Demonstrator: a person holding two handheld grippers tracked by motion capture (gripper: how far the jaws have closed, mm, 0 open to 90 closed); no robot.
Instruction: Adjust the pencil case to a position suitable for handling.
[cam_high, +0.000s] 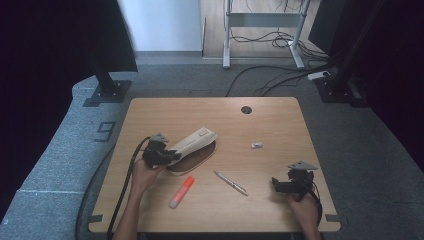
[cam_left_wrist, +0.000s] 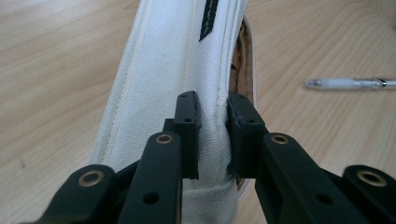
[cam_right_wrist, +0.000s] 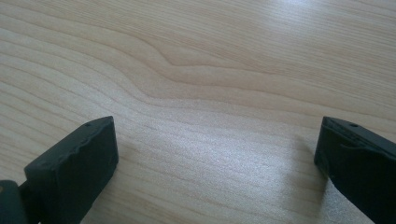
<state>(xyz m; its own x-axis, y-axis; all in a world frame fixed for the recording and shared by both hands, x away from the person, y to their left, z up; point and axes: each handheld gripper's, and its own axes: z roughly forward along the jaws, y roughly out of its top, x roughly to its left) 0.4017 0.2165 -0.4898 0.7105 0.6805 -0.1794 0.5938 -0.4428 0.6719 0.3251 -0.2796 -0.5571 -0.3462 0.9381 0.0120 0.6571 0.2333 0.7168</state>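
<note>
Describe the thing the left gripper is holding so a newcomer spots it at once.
On the wooden table, look left of centre, above the orange marker and the pen. The cream pencil case, pinched in the left gripper, is the largest, only fabric item.

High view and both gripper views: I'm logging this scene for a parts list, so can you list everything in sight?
pencil case: one, cream-white canvas with a brown inside, left of the table's middle, one end clamped in the left gripper
highlighter: one, orange with a pale cap, near edge, left of middle
pen: one, silver, near the middle, lying at a slant
small clip-like piece: one, white, right of middle; too small to tell what it is
table: one, light wood, with a dark round hole near its far edge
left gripper: one, black, jaws shut on the pencil case
right gripper: one, black, jaws open over bare wood
</note>
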